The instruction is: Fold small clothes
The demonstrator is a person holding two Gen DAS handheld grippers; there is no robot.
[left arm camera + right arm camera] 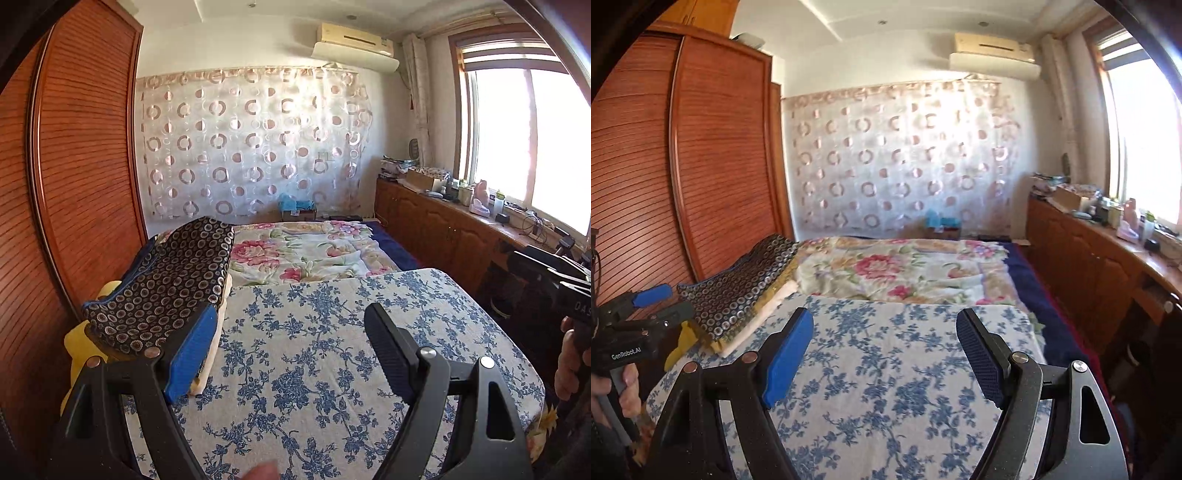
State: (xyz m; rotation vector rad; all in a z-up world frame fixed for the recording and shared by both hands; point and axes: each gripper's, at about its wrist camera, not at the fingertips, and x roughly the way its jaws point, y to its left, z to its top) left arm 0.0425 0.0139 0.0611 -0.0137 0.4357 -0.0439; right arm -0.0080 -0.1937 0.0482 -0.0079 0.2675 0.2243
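Left wrist view: left claw (291, 354) spread wide, nothing between the jaws, hovering over blue-flowered cloth (332, 350) laid flat on a board over the bed (306, 251). Stack of folded clothes (162, 280) at the cloth's left edge, topped by a dark piece printed with small rings, pale and yellow layers beneath. Blue pad just beside that stack, contact not clear. Right claw's body at the far right edge, gripped by a hand (569, 362).

Right wrist view: right claw (886, 354) likewise spread and empty above the same flowered cloth (886, 369). Folded stack (738, 291) left of it, well apart. Left claw (665, 306) at the left edge, jaws parted, near the stack. Wooden wardrobe (701, 166) behind, window (1145, 147) bright at right.
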